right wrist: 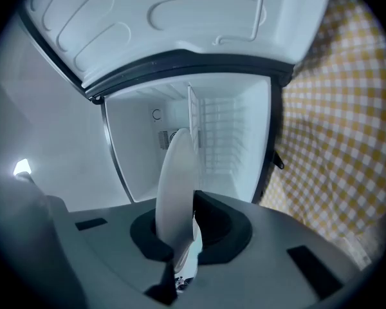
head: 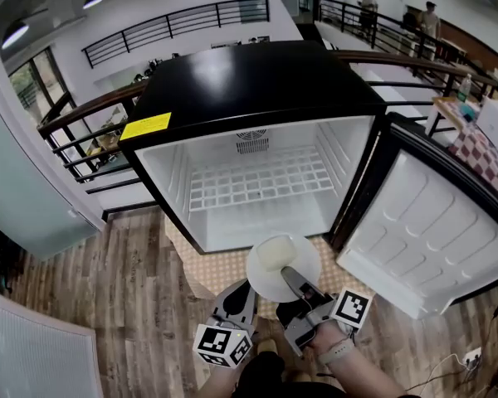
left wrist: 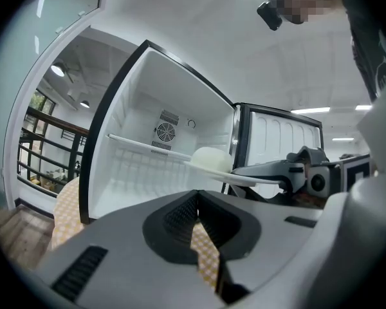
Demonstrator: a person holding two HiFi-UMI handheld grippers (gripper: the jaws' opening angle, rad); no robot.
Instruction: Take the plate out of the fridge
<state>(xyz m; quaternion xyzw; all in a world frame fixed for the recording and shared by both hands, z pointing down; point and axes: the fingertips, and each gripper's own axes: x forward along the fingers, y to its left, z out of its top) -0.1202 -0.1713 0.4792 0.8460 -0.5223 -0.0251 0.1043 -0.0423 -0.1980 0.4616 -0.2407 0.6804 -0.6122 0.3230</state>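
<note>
Plate [head: 266,285]: near rim clamped in R hand-held gripper [head: 294,280], level, clear of fridge [head: 249,81] mouth; L hand-held gripper [head: 241,292] clenched empty, alongside.

White round plate [head: 264,285] carrying pale lump [head: 274,253], level, outside open black fridge [head: 257,81]

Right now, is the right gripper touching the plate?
Touching. The right gripper view shows the plate edge-on, its rim pinched between the fingers of the right gripper, with no gap on either side.
</note>
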